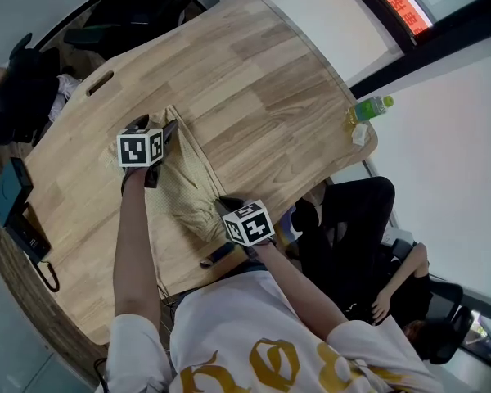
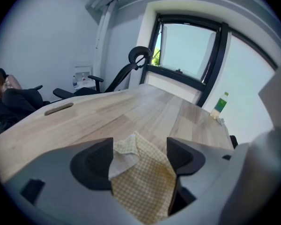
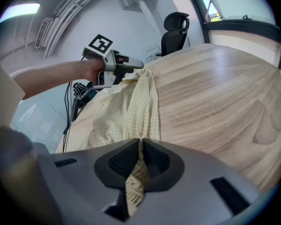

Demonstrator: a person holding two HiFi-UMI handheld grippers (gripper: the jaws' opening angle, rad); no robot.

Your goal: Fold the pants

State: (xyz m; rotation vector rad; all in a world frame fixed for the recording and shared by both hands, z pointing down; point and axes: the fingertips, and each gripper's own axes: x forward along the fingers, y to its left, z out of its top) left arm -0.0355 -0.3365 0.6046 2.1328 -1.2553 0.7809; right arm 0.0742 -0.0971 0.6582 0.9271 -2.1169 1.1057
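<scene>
Tightly pressed together, the jaws of the right gripper [image 3: 140, 150] pinch a thin edge of the pale yellow checked pants [image 3: 130, 108], the fabric running up between the ribbed pads and out toward the far end of the garment. The jaws of the left gripper [image 2: 140, 156] stand spread wide. A turned-over corner of the same cloth lies in the gap between them, but neither pad presses on it, so this end appears to rest on its own.

From above, the pants lie as a narrow, rumpled strip between the two grippers, near the person's edge of the light wooden table with rounded corners [image 1: 262, 80]. The left gripper is at the farther end and the right gripper at the nearer one. The strip looks gathered lengthwise, which suggests the legs are laid one over the other, though the wrinkles make the layers hard to read. By that judgement the task is partway along. The length seems brought together, but the cloth is not smoothed and no crosswise fold shows, so flattening and folding end to end are probably left.

Farther out, a green plastic bottle [image 1: 370, 107] stands at the table's far corner. A seated person in black [image 1: 368, 244] is beside the table.
</scene>
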